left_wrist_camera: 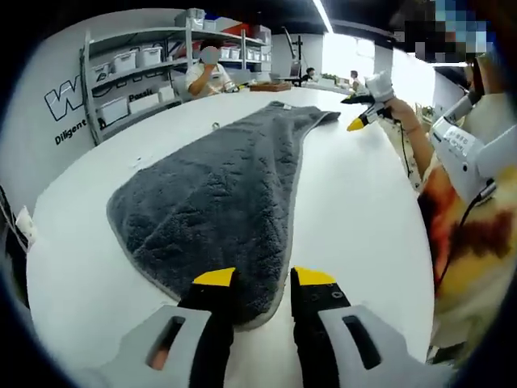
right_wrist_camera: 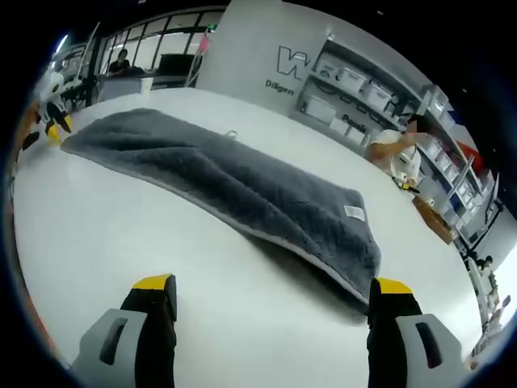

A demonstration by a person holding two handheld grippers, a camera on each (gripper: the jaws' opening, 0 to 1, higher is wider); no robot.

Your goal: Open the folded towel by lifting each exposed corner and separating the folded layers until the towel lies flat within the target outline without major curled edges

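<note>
Towel (left_wrist_camera: 222,194) lies folded lengthwise on your table (left_wrist_camera: 355,210); your left hand-held gripper (left_wrist_camera: 262,283) pinches its near edge, while your right hand-held gripper (right_wrist_camera: 271,295) is spread wide.

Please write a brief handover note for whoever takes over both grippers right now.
Left gripper: jaws narrowly parted around the near edge of the dark grey fluffy towel; whether they pinch it, I cannot tell.
Right gripper: jaws wide open, empty, hovering over the white table beside the towel's corner with the small white label.
Towel lies stretched long across the table, apparently still folded lengthwise.
Left: lift the corners, separate the layers, flatten. No target outline visible.
</note>
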